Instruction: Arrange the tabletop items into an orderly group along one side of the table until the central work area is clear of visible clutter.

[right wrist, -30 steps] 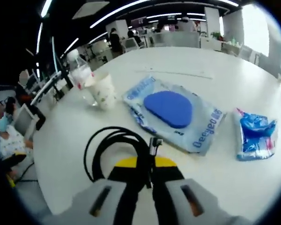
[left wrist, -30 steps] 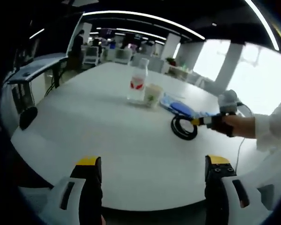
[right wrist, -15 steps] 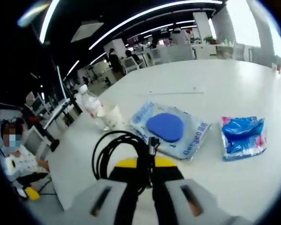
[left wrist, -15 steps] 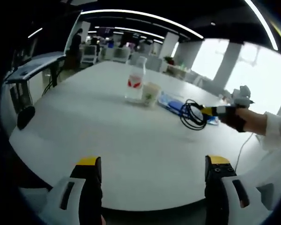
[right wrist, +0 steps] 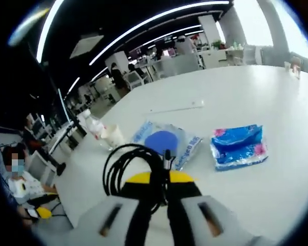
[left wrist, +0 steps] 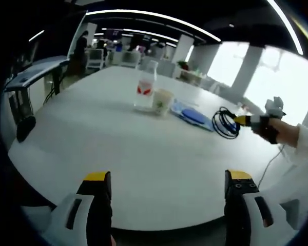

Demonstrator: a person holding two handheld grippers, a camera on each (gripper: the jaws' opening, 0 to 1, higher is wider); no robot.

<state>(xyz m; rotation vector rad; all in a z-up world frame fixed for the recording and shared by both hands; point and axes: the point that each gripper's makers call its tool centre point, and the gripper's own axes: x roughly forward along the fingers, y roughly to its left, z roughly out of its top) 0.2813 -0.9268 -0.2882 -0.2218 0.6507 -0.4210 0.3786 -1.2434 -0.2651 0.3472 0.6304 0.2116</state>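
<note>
Right gripper view: one cable coil (right wrist: 131,166), two packets.

tongs (left wrist: 167,177): black jaws, yellow tips | white housings | white sleeve (left wrist: 304,145)

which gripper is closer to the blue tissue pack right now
Right. The right gripper, shut on the black cable coil, hangs over the table just short of the blue tissue pack. The left gripper sits open back at the table's near edge.
</note>
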